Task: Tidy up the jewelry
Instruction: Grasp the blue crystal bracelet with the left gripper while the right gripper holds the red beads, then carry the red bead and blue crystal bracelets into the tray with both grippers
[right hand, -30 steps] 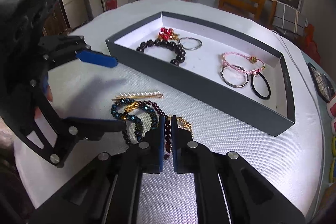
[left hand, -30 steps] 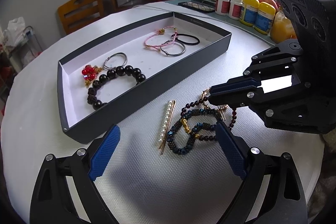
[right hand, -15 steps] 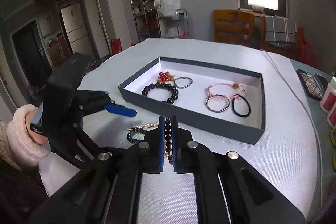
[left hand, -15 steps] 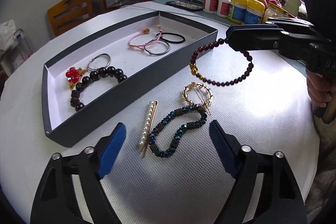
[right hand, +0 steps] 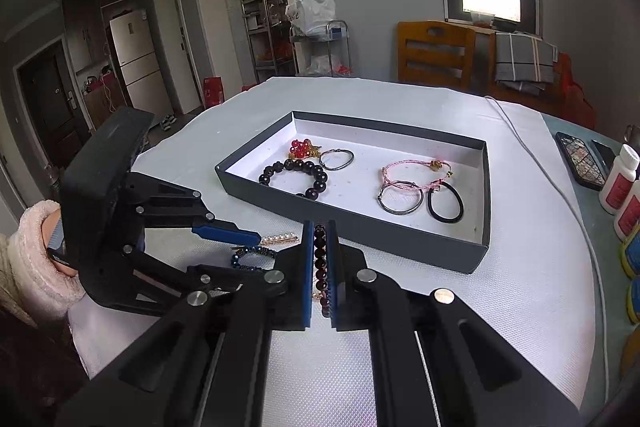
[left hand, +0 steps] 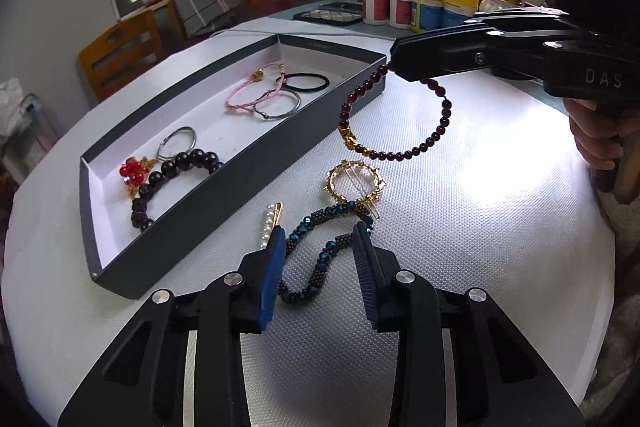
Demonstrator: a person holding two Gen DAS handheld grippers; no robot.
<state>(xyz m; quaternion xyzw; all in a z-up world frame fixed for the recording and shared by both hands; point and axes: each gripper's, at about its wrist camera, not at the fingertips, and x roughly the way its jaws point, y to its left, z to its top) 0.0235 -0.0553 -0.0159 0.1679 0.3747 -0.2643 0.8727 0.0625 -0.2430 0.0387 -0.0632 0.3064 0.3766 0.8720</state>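
My right gripper [right hand: 320,263] pinches the garnet bracelet [left hand: 400,123], dangling above the table [left hand: 480,227]; my left gripper [left hand: 320,243] is closing around the blue beaded bracelet [left hand: 320,259], not yet touching it.

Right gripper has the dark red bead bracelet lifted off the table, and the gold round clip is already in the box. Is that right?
Not quite. The right gripper does hold the dark red bead bracelet off the table, but the gold round clip is still on the table outside the box, next to the blue bead bracelet. The left wrist view shows it.
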